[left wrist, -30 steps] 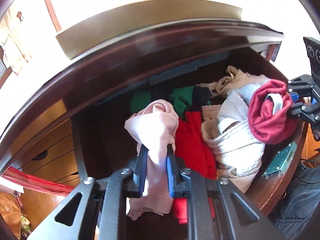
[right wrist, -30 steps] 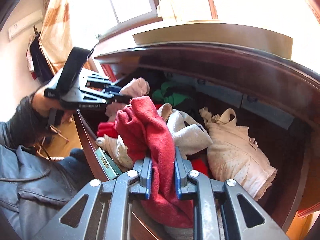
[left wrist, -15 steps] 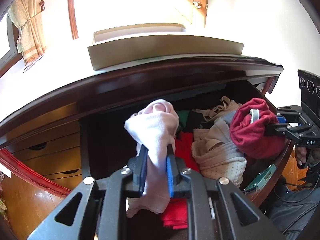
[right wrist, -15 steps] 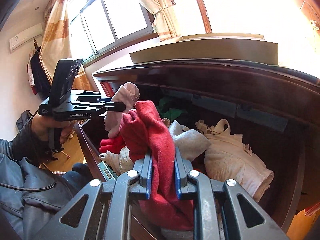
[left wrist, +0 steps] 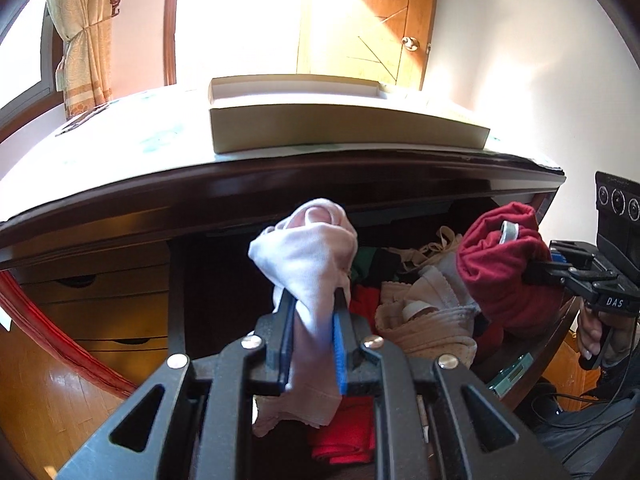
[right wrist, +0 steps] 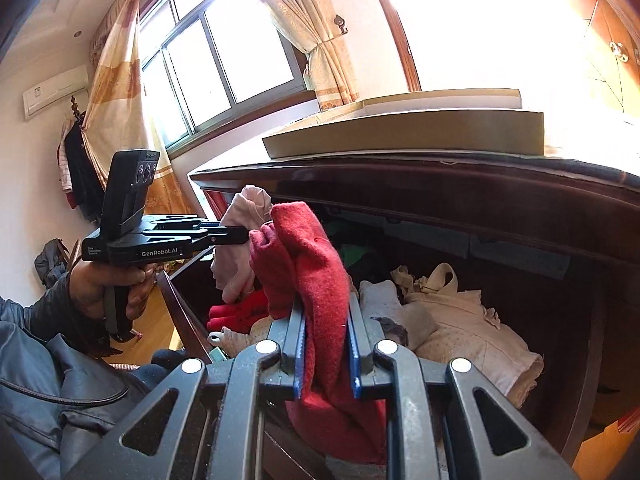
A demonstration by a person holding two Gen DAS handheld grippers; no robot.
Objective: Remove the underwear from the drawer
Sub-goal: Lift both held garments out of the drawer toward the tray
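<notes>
Two garments are lifted above the drawer point(left wrist: 560, 336): left gripper point(left wrist: 312, 340) clamps the pink underwear point(left wrist: 308, 256), right gripper point(right wrist: 326, 344) the red underwear point(right wrist: 316, 276). Next we carry both clear (likely to the box point(left wrist: 344, 128)).

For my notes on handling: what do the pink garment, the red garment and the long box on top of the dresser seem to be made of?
Pink garment: soft thin knit, probably cotton; fine ribs, limp folds.
Red garment: thicker, fuzzy knit or fleece; matte napped surface.
Long box: apparently cardboard; flat, matte beige walls, sharp edges.
</notes>
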